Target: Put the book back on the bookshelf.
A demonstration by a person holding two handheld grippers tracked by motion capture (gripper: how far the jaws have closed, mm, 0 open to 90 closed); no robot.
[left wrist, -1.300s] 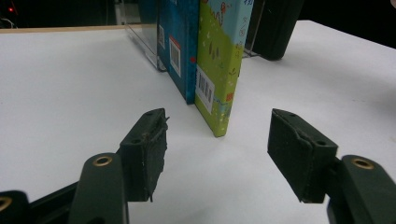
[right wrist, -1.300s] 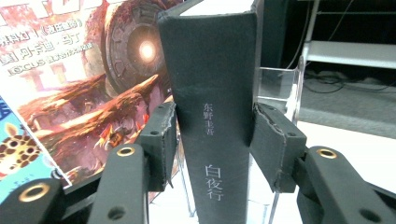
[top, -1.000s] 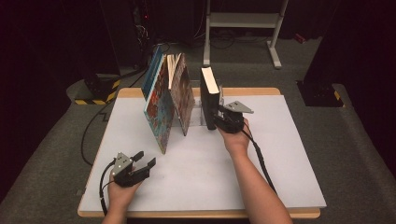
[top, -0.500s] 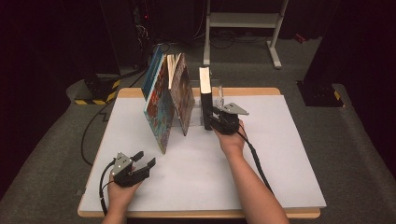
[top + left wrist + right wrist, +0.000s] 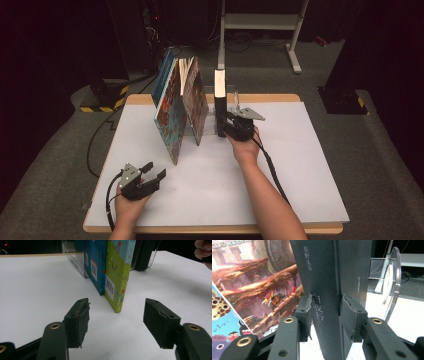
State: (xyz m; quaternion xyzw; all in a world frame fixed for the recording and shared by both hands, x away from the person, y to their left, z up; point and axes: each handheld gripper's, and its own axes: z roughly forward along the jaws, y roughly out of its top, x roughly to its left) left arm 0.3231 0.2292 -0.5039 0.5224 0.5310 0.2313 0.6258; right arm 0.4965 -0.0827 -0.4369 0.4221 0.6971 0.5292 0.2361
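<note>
The black book [image 5: 220, 102] stands upright on its lower edge near the far edge of the white table [image 5: 300, 165], its spine, printed with pale characters, turned toward the person. The right gripper [image 5: 231, 126] meets it low on the spine; in the right gripper view the black book [image 5: 332, 290] sits between the two pads [image 5: 305, 315], which have just been closing and now press against its covers, clamped on it. Just beside the black book, on its right, rises a clear plastic stand [image 5: 392, 282]. On the book's left lean several picture books [image 5: 181, 107], tilted against each other, the nearest cover showing a reddish fantasy scene [image 5: 262, 290]. Well apart from the black book, toward the near left corner of the table, the left gripper [image 5: 150, 176] rests in the person's hand, its jaws standing apart with nothing between them. From the left gripper view a green book [image 5: 117, 275] and a blue book [image 5: 96, 262] stand ahead of those jaws.
</note>
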